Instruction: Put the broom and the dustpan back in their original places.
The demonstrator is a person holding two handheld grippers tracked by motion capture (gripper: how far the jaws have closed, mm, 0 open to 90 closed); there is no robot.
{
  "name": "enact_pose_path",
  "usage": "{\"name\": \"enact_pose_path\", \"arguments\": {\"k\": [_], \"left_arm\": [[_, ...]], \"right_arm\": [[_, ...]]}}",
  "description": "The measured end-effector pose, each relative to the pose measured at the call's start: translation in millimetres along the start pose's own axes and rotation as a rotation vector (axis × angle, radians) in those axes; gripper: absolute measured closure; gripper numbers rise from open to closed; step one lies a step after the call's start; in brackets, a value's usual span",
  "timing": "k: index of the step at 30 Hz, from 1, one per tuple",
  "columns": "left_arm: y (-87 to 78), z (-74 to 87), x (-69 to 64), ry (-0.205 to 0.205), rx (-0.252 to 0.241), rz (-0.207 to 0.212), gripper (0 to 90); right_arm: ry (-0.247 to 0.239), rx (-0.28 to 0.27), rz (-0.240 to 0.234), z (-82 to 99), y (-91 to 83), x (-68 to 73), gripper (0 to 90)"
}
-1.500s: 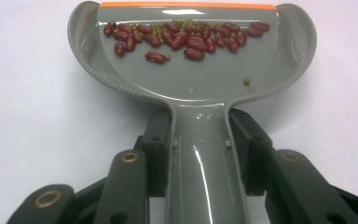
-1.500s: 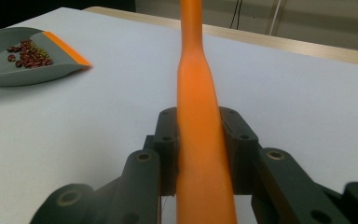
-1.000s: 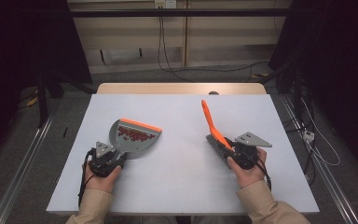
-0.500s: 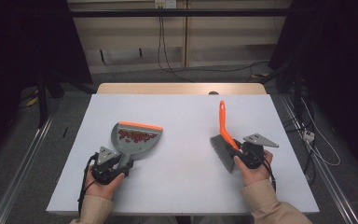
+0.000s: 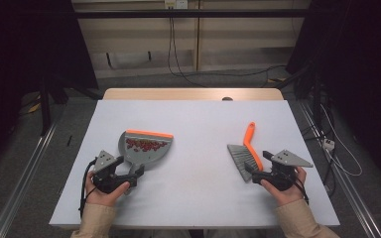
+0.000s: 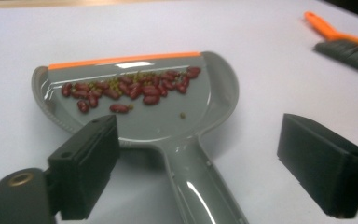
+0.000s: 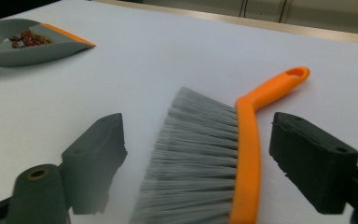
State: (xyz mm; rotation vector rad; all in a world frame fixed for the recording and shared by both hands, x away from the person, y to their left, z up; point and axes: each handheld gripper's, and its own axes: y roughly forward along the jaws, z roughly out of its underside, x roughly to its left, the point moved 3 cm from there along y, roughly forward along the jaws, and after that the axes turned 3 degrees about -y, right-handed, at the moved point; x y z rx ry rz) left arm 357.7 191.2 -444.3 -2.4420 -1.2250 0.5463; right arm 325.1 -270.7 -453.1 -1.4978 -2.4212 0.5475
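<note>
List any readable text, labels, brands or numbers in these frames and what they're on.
None readable.
The dustpan, the brush and both grippers' black jaws carry no visible lettering.
The white table is unmarked.
A small pale plate on the back wall in the high view is too small to tell whether it bears text.

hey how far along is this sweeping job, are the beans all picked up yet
Done: the beans lie in the grey dustpan, and no strays show on the white table. In hand: nothing is gripped; the left gripper is open around the dustpan handle, and the right gripper is open around the brush, which lies flat. Left: probably emptying the dustpan.
</note>
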Motion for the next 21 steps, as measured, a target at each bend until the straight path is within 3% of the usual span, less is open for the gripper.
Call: {"name": "enact_pose_path", "arguments": {"k": [2,8,21], "left_arm": [[-2.8,-1.8,2.4,0.016,-0.029,0.023,11.4],[-10.1,-5.3,9.3,0.005,-0.095,0.049,8.8],[-10.0,-3.7,10.9,0.021,-0.086,0.062,7.6]], "right_arm": [[-0.002,-0.004,-0.008,1.8,-3.6,-1.3,17.0],[-0.007,-0.018,-0.033,7.8,-15.8,1.1,17.0],[-0.046,-0.035,-0.076,9.3,-19.4,9.6,16.1]]}}
